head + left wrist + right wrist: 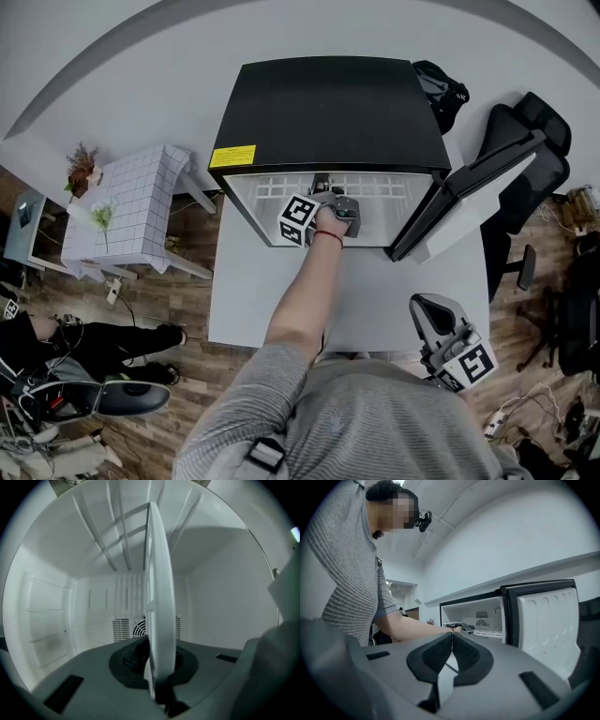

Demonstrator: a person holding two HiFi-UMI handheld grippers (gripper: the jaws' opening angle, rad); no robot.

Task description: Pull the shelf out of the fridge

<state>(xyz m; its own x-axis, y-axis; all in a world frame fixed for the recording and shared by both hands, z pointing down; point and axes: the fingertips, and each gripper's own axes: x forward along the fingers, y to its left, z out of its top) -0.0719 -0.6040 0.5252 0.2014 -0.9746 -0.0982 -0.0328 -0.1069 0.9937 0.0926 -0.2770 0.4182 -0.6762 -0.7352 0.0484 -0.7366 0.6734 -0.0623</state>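
Listing by view. Head view: black-topped fridge (328, 108) standing on a pale table (272, 300), its door (450, 211) swung open to the picture's right, a yellow label (233, 156) on the front left corner of the top. White wire shelf (375, 185) lies inside the cavity, its front edge at the opening. Left hand (330, 223) is stretched forward into the opening, carrying the left gripper (337, 202) with its marker cube (298, 219) at the shelf's front edge. Right gripper (424, 309) is held low beside the person's body, well apart from the fridge, over the table's near right corner. Side table with a checked cloth (131, 211) stands to the left of the fridge; a dark office chair (539, 159) stands to the right. Left gripper view: the shelf runs edge-on straight through the frame, upright in this rolled view, passing between the two jaws; the dark pads (129, 660) press on it from both sides, a firm clamp on its front edge. White fridge walls surround it, with a vent grille (123, 629) on the back wall. Right gripper view: both jaws together, pads meeting, nothing between them. Beyond them, the open fridge with its door to the right, the person's forearm (412, 627) reaching across to the left gripper at the shelf.
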